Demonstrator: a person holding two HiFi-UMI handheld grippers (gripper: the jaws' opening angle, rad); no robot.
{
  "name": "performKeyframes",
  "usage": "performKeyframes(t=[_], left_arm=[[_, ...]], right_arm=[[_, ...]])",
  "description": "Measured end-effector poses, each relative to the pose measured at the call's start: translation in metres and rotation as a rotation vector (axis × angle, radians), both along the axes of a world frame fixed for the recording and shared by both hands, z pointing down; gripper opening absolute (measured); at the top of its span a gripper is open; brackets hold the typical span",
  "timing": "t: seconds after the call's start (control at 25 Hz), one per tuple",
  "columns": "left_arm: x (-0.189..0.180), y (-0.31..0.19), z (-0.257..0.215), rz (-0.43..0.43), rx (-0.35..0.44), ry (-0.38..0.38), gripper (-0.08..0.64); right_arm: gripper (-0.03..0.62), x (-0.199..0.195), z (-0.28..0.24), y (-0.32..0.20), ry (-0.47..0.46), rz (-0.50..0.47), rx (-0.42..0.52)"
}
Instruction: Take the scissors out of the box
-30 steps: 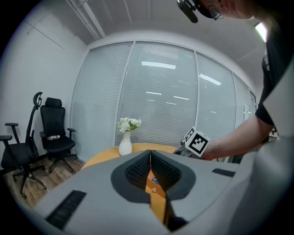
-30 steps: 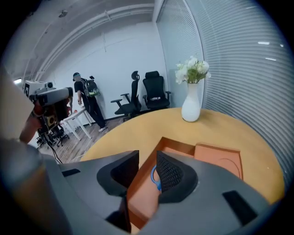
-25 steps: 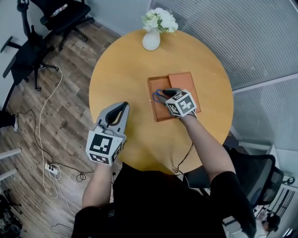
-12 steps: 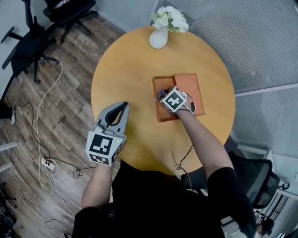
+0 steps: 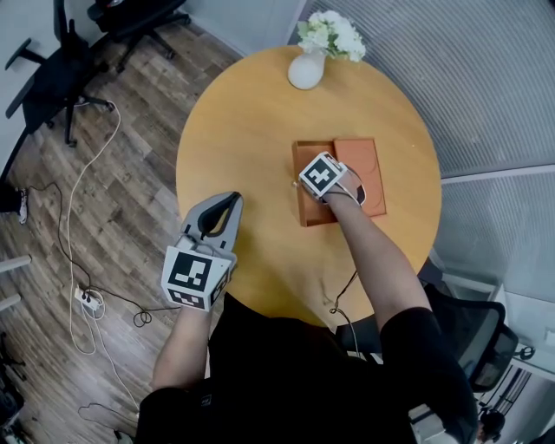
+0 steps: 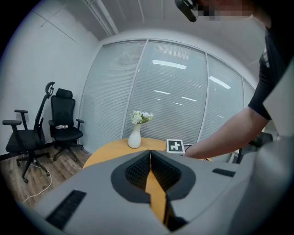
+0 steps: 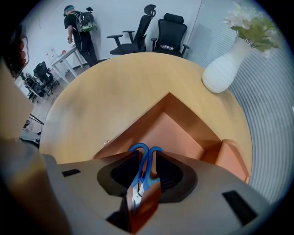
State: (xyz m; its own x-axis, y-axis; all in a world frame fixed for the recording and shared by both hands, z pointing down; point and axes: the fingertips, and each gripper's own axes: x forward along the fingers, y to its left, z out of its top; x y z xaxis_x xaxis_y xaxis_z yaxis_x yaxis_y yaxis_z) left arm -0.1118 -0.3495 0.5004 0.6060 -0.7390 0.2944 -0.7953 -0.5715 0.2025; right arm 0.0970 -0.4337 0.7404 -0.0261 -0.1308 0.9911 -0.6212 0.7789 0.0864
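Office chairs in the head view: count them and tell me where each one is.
3. One office chair stands at upper left; a second is cut by the top edge; a third is at lower right, beside the person. Others may be out of frame.

Bright, even indoor light fills all three views; shadows are soft and faint. Both gripper views bulge, darkening to black corners. Ceiling-lamp reflections streak the glass wall (image 6: 170,92) mid-frame in the left gripper view; the nearest foreground blurs.
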Motion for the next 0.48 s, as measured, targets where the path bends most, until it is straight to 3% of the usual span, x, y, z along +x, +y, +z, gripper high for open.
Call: performKeyframes(t=[0.32,0.48], left_arm=[[-0.014,0.007,0.006,-0.010,-0.015,-0.003,0.014],[-0.013,0.011,0.005,-0.002,-0.018,-0.006,0.014]], right_arm=[[0.114,-0.006,0.007,0.009,0.034,-0.048,-0.016],[0.095,-0.012,0.008,0.010,0.022,-0.118,-0.039]])
